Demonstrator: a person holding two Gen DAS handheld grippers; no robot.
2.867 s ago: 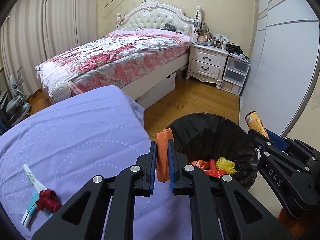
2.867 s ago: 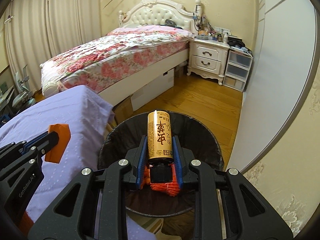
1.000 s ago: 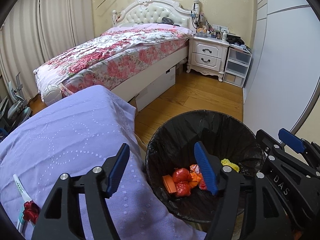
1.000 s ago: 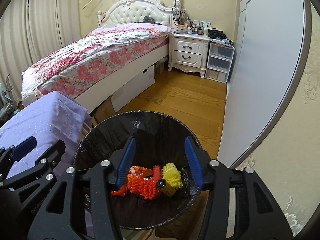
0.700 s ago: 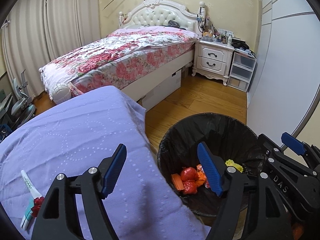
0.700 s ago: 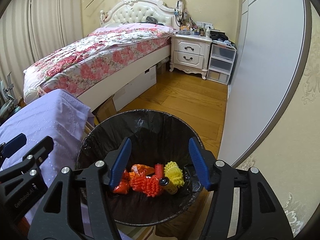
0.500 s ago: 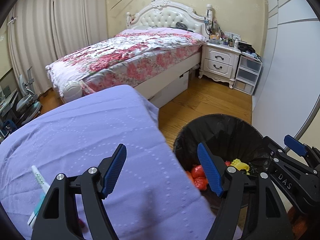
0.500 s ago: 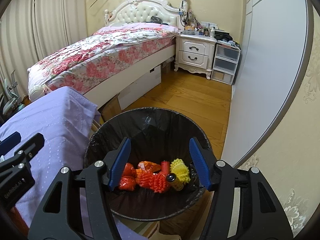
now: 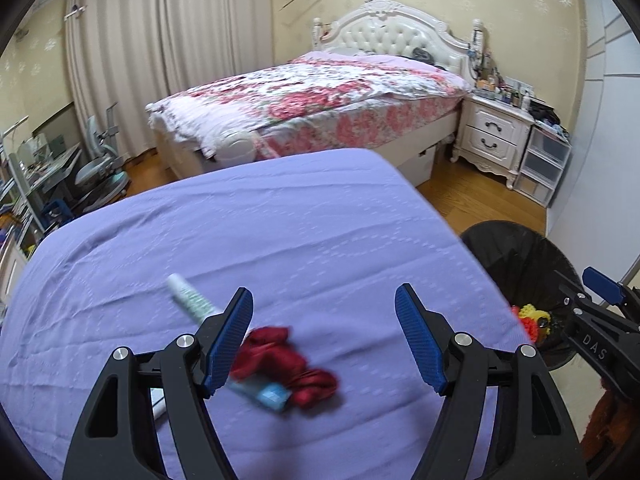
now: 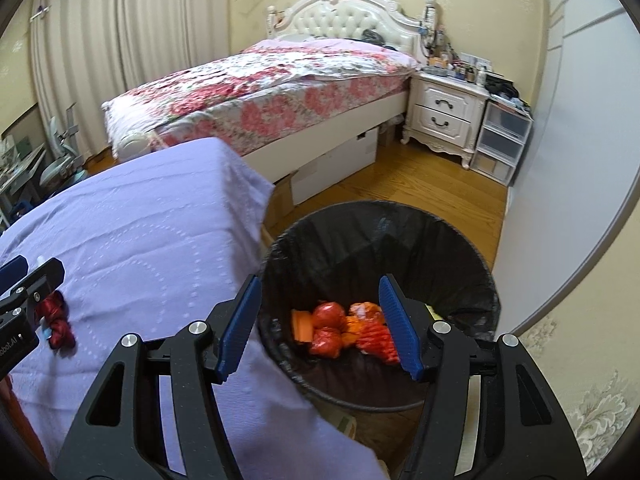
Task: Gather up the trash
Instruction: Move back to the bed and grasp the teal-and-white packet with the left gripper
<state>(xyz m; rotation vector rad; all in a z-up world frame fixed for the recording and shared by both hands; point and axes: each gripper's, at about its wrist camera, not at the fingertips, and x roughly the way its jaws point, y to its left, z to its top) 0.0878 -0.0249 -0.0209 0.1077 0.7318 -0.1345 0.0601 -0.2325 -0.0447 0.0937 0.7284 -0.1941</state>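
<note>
A dark red crumpled wrapper [image 9: 290, 362] lies on the purple cloth [image 9: 280, 232], on top of a white and teal tube [image 9: 192, 304]. My left gripper [image 9: 324, 340] is open and empty just above them, the wrapper near its left finger. The wrapper also shows in the right wrist view [image 10: 58, 326]. My right gripper [image 10: 320, 324] is open and empty over the black-lined trash bin [image 10: 380, 236], which holds red, orange and yellow trash [image 10: 344, 330]. The bin also shows in the left wrist view [image 9: 520, 256].
The cloth-covered table [image 10: 140, 240] ends beside the bin. Behind are a floral bed [image 9: 320, 100], a white nightstand [image 9: 492, 140], plastic drawers [image 9: 544, 164] and wooden floor [image 10: 420, 188]. A wall [image 10: 560, 140] stands right of the bin. Desk chairs [image 9: 100, 160] stand far left.
Both grippers let go of their items into the bin earlier. My left gripper has swung left from the bin to above the red wrapper and tube. My right gripper has shifted slightly left.
</note>
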